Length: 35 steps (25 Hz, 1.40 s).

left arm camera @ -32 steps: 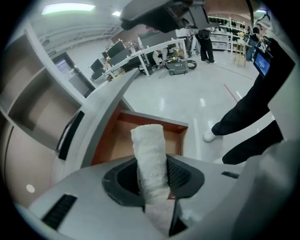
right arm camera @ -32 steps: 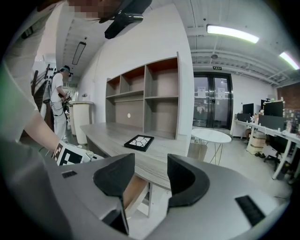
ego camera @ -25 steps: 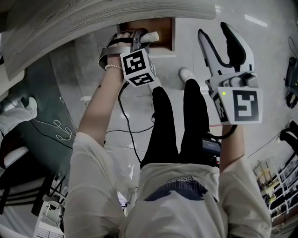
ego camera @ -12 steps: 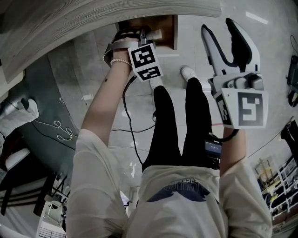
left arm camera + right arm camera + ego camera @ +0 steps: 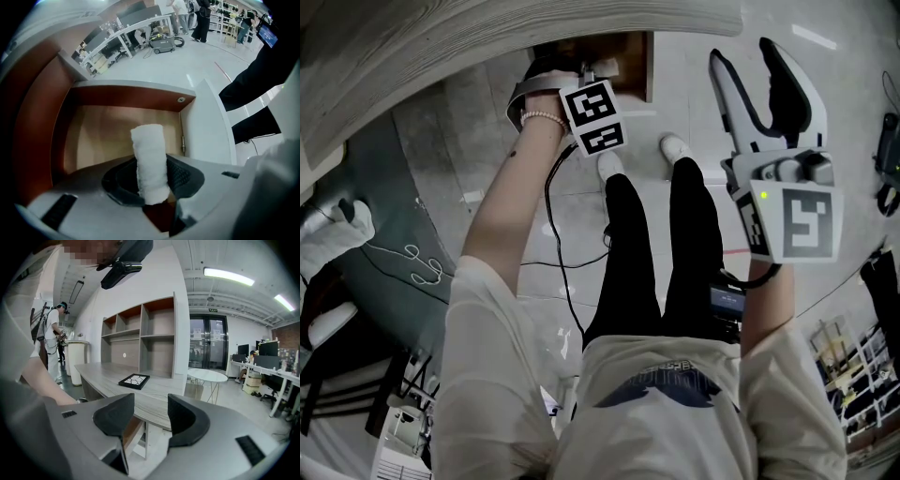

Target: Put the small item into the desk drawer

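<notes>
While left gripper (image 5: 152, 180) clamps white roll (image 5: 149, 152) above open drawer (image 5: 93, 136), right gripper (image 5: 150, 416) agape aloft

Steep overhead, close gripper views (drawer (image 5: 93, 136) shared)

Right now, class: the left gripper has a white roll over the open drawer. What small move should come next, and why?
Probably lower the left gripper a little: its jaws clamp the white roll over the drawer's bare wooden floor, apparently not yet touching it.
</notes>
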{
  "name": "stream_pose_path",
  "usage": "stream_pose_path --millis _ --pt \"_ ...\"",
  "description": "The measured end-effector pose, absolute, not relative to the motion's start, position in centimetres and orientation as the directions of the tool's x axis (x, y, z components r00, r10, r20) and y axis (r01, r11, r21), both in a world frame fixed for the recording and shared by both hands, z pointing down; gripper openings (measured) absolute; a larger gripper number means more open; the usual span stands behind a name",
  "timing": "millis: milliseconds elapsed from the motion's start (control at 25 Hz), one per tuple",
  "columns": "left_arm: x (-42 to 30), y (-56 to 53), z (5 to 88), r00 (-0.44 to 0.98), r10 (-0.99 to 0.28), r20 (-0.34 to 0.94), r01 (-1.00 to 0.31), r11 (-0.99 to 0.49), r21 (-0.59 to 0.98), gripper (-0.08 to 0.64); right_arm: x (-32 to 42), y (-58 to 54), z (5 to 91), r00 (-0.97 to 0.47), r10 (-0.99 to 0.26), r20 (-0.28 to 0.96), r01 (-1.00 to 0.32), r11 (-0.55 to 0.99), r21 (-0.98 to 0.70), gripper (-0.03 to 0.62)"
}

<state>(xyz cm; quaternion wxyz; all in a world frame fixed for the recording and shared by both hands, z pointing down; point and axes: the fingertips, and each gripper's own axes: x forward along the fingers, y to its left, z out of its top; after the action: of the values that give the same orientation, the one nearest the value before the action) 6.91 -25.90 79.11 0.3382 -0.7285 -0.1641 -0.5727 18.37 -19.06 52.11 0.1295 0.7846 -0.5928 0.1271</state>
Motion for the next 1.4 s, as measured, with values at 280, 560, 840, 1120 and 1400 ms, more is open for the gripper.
stream_pose_path --millis 280,560,840,1120,1400 --pt "6.9 -25.9 79.3 0.297 -0.171 0.939 0.64 -0.694 -0.329 0.126 18.4 -19.1 52.1 0.266 -0.898 0.352 -0.963 -0.266 0.049 0.216" --pt "6.6 -25.6 79.5 0.293 -0.155 0.943 0.659 -0.682 -0.317 0.143 18.3 -19.1 52.0 0.264 -0.899 0.35 -0.963 -0.264 0.05 0.216" --pt "6.4 -25.3 79.5 0.275 -0.129 0.953 0.666 -0.689 -0.286 0.15 18.4 -19.0 52.1 0.266 -0.897 0.354 -0.963 -0.264 0.053 0.218" --pt "6.4 -24.9 79.2 0.278 -0.105 0.955 0.669 -0.692 -0.271 0.169 18.4 -19.0 52.2 0.266 -0.895 0.359 -0.963 -0.264 0.056 0.218" --pt "6.9 -24.6 78.1 0.312 -0.091 0.946 0.647 -0.709 -0.282 0.17 18.3 -19.2 52.0 0.262 -0.898 0.354 -0.964 -0.26 0.055 0.218"
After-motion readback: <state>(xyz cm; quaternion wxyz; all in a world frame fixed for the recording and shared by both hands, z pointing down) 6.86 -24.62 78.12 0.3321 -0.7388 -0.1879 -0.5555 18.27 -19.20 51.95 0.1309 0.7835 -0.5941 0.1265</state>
